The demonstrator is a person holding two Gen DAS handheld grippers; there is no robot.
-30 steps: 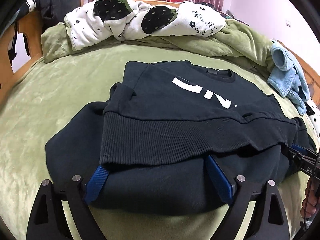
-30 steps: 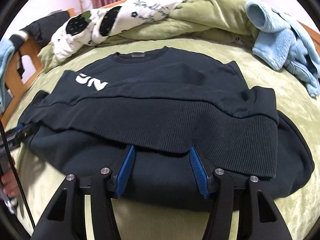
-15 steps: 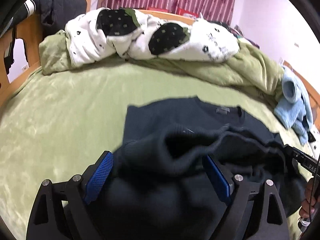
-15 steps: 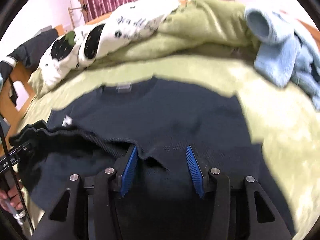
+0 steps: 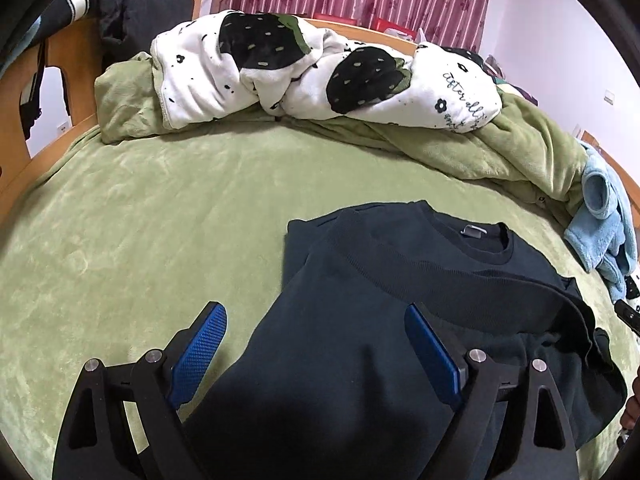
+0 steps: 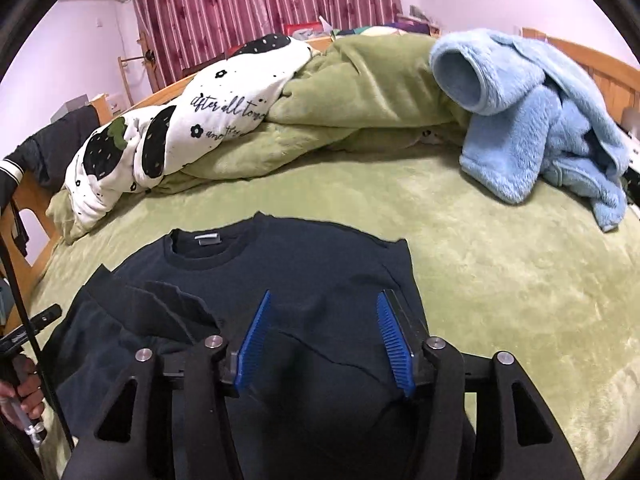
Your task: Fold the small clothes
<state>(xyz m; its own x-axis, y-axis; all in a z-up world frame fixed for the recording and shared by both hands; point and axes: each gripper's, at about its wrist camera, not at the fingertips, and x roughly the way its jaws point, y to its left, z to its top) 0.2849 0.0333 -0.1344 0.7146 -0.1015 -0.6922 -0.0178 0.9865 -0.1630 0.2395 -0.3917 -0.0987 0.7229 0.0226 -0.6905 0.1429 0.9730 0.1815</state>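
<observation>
A dark navy sweatshirt (image 5: pixel 400 264) (image 6: pixel 320 264) lies on the green bed, its lower half folded up towards the collar and its back side showing. My left gripper (image 5: pixel 316 352) stands wide open over the sweatshirt's left edge. Its left pad (image 5: pixel 200 352) hangs free above the bedspread, and the right pad (image 5: pixel 430 352) rests against the cloth. My right gripper (image 6: pixel 323 340) sits low over the right part of the garment. Its jaws are opening, with a bulge of dark cloth between the blue pads (image 6: pixel 252 344). The cloth hides both grippers' lower fingers.
A green bedspread (image 5: pixel 140 240) covers the bed. A white strawberry-print quilt (image 5: pixel 320 68) and a green blanket (image 6: pixel 360 92) are bunched at the back. A light blue fleece garment (image 6: pixel 532 120) lies at the right. The wooden bed frame (image 5: pixel 72 80) borders the left side.
Both grippers moved forward and up, carrying the ribbed hem towards the collar. The white print is now covered by the fold. The left gripper's left pad has come clear of the cloth.
</observation>
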